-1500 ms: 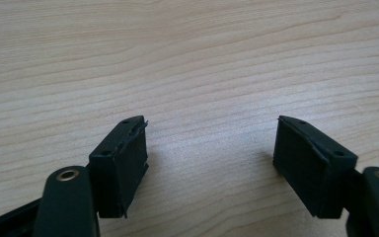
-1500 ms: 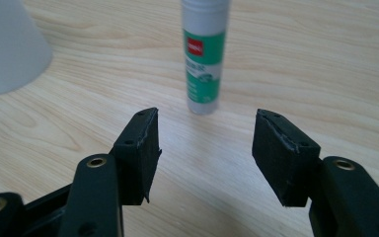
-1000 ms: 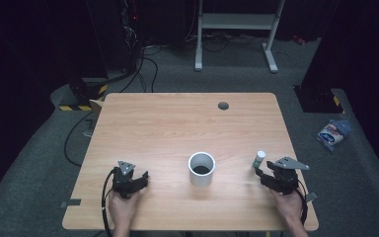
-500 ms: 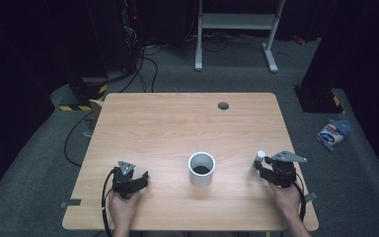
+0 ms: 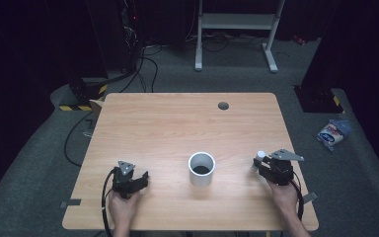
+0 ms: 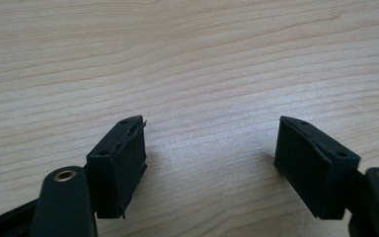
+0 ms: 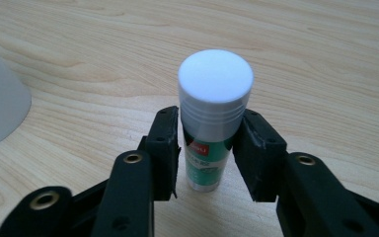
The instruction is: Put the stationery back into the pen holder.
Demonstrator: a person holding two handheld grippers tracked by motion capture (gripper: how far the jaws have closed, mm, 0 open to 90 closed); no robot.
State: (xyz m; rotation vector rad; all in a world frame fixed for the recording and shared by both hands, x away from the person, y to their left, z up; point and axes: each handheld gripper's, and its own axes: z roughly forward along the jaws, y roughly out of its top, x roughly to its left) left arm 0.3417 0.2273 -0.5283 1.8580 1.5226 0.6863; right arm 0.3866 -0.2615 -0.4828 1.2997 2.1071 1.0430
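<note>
White cap on top and green label below: a glue stick (image 7: 212, 123) stands upright on the wooden table (image 5: 177, 123), and the right gripper (image 7: 206, 148) has its two black jaws at both sides of the stick's body. These jaws have just been closing, and now the pads press on the green part under the cap, so the stick is clamped between them. In the high view the same glue stick (image 5: 259, 159) is near the right edge of the table, at the front of the right gripper (image 5: 262, 167), and a white cup (image 5: 201, 169) (open at the top, dark inside) stands well apart to its left. The left gripper (image 6: 209, 148) is low over bare wood, with its jaws wide apart and nothing between them. In the high view the left gripper (image 5: 139, 178) is near the front left part of the table.
</note>
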